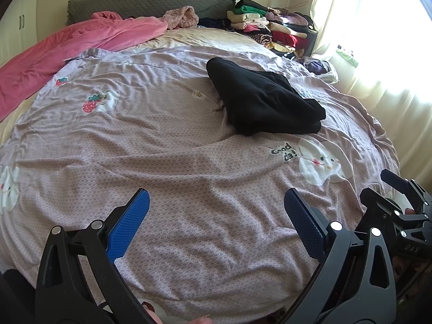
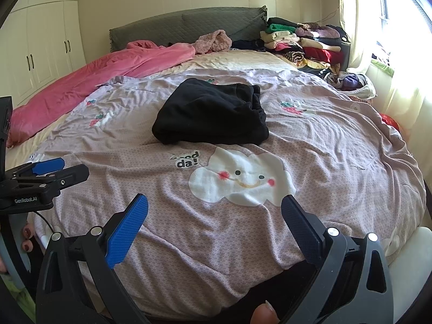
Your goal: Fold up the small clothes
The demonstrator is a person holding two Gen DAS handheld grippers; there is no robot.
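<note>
My left wrist camera sits low at the foot of the bed, looking forward between my left gripper [image 1: 216, 208] fingers toward the grey headboard [image 1: 151, 0]; my right wrist camera looks the same way between my right gripper [image 2: 214, 210] fingers, set further right, so the cloud print [image 2: 240, 178] lies close ahead; both views share the lilac bedspread [image 1: 175, 162], the folded black garment [image 1: 262, 100] in mid-distance, and the far clothes pile [image 2: 305, 40]; each catches the other gripper at its edge.
</note>
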